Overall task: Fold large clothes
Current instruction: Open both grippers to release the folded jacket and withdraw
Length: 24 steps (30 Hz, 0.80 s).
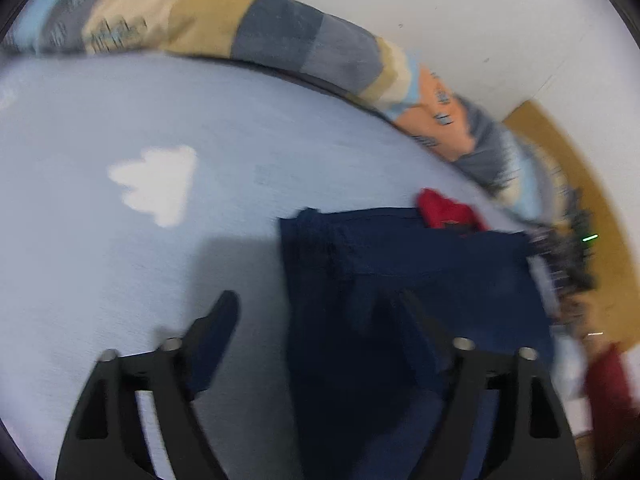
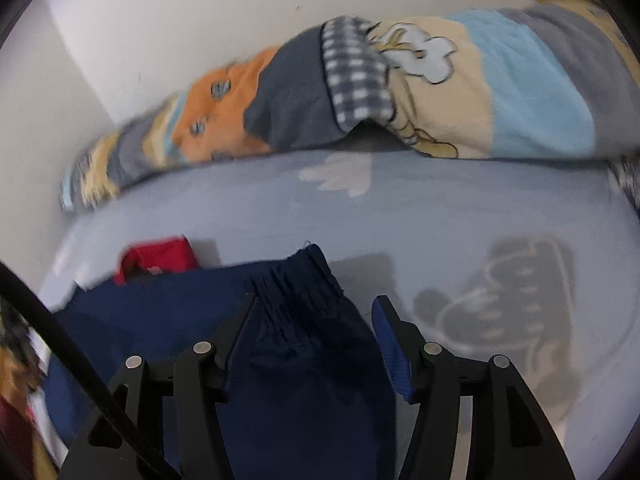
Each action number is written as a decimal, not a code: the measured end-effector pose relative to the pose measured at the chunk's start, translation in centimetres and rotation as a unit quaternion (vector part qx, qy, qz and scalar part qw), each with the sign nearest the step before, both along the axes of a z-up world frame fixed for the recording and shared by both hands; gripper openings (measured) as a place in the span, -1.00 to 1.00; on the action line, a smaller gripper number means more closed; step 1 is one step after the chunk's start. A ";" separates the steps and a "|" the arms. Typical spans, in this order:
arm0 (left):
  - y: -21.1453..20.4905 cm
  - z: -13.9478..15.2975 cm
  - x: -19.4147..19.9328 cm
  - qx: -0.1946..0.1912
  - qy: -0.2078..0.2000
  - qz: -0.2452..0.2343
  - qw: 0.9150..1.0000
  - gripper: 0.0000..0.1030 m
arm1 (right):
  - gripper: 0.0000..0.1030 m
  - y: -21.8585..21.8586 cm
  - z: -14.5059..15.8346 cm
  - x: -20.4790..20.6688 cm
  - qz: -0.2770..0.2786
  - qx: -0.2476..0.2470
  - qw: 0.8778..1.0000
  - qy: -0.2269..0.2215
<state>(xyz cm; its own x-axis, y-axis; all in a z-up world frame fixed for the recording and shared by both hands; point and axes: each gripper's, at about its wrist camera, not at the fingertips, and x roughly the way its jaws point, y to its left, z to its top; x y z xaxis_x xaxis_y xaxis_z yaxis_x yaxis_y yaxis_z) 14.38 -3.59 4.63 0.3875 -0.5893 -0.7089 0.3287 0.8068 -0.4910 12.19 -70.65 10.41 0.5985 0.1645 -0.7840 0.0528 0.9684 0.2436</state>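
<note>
Garment (image 2: 304,360): navy, folded flat, ribbed cuff up top.

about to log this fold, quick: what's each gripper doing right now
left gripper: open, holding nothing, one finger over the navy garment.
right gripper: open, navy garment's ribbed end lies between the fingers, not clamped.

Both views are smeared by motion. In the left wrist view the clutter (image 1: 568,264) at the right edge is too blurred to identify, and the navy garment (image 1: 400,280) runs off the bottom edge. The red item (image 1: 444,212) is half hidden behind it. In the right wrist view the patterned blanket (image 2: 440,92) is cut off at the right edge.
</note>
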 end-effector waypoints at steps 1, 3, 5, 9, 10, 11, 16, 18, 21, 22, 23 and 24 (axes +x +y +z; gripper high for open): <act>0.1 -0.2 0.2 -0.025 0.011 -0.008 1.000 0.85 | 0.21 0.3 -0.2 0.3 0.013 -0.008 1.000 0.001; -0.5 -0.8 1.0 -0.025 0.029 -0.011 0.999 0.85 | 0.19 1.1 -0.9 1.1 0.036 -0.026 0.999 0.012; -1.7 -1.4 1.7 -0.012 0.033 -0.015 0.999 0.85 | -0.60 1.6 -1.8 1.7 0.044 -0.057 0.997 0.030; -5.4 -1.8 2.4 0.077 0.008 -0.024 0.997 -0.09 | -0.67 1.3 -2.3 1.3 0.026 -0.088 0.995 0.031; -5.9 -1.8 2.5 0.092 -0.001 -0.025 0.995 -0.12 | -0.69 1.0 -2.2 1.1 0.017 -0.090 0.995 0.027; -6.5 -1.6 2.6 0.110 -0.013 -0.027 0.993 -0.15 | -0.70 0.9 -2.0 1.0 0.006 -0.098 0.995 0.023; -8.1 -0.4 3.8 0.162 -0.044 0.009 0.986 -0.30 | -1.00 -1.5 -1.9 0.9 -0.106 -0.148 0.983 0.030; -8.3 -0.5 4.0 0.187 -0.042 0.008 0.981 -0.21 | -0.99 -3.8 -2.6 0.2 -0.123 -0.057 0.990 0.045; -7.8 0.7 3.1 0.219 -0.076 0.037 0.972 0.11 | -0.97 -3.4 -0.7 -2.3 -0.117 -0.069 0.991 -0.003; -7.4 1.5 2.6 0.213 -0.088 0.045 0.972 0.15 | -0.97 -2.5 0.0 -3.0 -0.099 -0.069 0.993 -0.012; -7.0 2.5 2.0 0.206 -0.100 0.053 0.972 0.18 | -0.97 -1.3 0.7 -3.7 -0.075 -0.067 0.995 -0.019; -6.7 3.6 1.1 0.198 -0.114 0.058 0.972 0.25 | -0.97 0.6 1.5 -4.6 -0.045 -0.065 0.996 -0.030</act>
<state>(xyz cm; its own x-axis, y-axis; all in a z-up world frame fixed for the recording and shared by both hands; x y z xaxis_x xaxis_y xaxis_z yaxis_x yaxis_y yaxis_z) 15.48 -10.27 8.23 0.6078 -0.2317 -0.7595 0.2886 0.9555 -0.0606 7.57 -70.09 11.86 0.6522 0.0079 -0.7580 0.1294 0.9841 0.1216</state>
